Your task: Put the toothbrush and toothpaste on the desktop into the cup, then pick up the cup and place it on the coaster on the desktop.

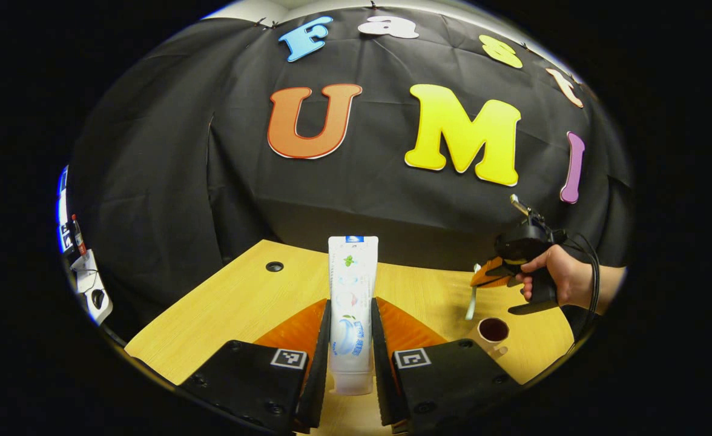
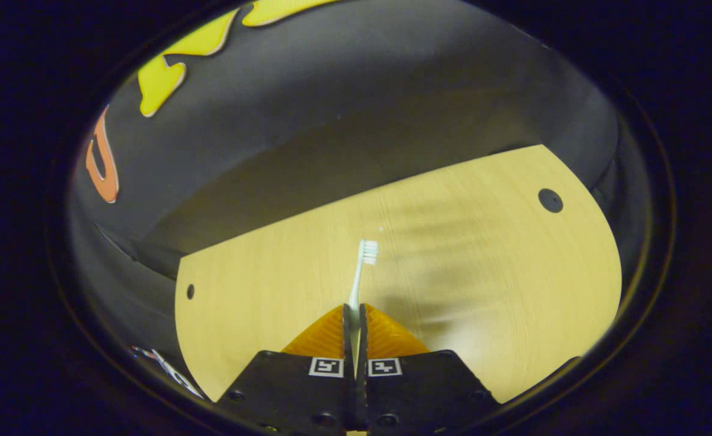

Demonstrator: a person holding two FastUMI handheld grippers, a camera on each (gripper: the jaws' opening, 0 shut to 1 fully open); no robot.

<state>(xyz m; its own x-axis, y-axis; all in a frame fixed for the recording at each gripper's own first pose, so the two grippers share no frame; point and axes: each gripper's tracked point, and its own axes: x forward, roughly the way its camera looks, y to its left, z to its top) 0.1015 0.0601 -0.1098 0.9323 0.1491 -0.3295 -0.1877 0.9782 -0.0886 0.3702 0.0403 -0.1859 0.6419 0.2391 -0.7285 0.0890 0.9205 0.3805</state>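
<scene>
Wooden desktop (image 1: 235,303) with round cable hole (image 1: 274,266); black cloth wall (image 1: 168,181) behind

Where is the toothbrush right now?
The right gripper grips the toothbrush, seen in the left gripper view hanging just above the cup.

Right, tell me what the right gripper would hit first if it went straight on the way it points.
Probably the wooden desktop. The right gripper, shut on the toothbrush, points down at bare wood beyond the bristles in its own view; nothing else lies in that line. Depth is unclear, so the toothbrush head would likely touch first.
</scene>
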